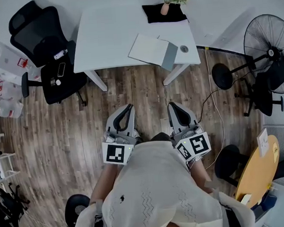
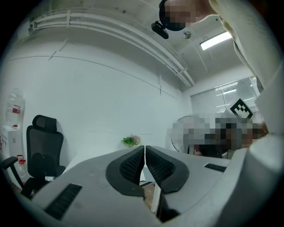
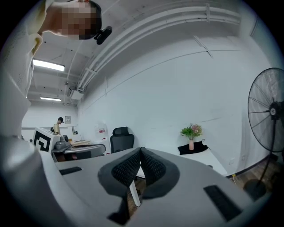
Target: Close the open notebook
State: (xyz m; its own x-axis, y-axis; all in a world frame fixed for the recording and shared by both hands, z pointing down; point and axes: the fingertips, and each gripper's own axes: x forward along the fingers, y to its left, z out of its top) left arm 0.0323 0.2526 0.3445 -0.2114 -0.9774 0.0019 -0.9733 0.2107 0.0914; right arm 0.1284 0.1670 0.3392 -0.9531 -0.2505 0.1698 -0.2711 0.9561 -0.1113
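- While a person in a pale top stands on the wood floor [image 1: 131, 92] well short of a white desk [image 1: 108, 40], the head view looks steeply down on both grippers, held near the body.
- Left gripper [image 1: 129, 107]: points toward the desk. Its own view shows the claw [image 2: 144, 147] pressed together, the dark ribbed pads meeting at the tips with nothing between them.
- Right gripper [image 1: 172, 105]: beside the left one and also pointing toward the desk. Its own view shows the claw [image 3: 140, 150] pressed together as well, holding nothing.
- Open notebook [image 1: 148, 49]: lies flat on the desk, by the near edge and toward the near right corner, its white page facing up and a grey leaf [image 1: 169, 56] at its right reaching the desk's near edge. It is well apart from both grippers.
- A small round grey object [image 1: 184, 48] sits just beside the grey leaf, near the desk's right edge.
- At the far edge of the desk, a black cloth [image 1: 174, 13] carries a pink vase of flowers [image 1: 165, 7].
- A black office chair [image 1: 45, 44] stands off the desk's left edge.
- A black standing fan [image 1: 268, 48] stands off the desk's right edge, and a round wooden table [image 1: 260, 170] is on the floor at the person's right.
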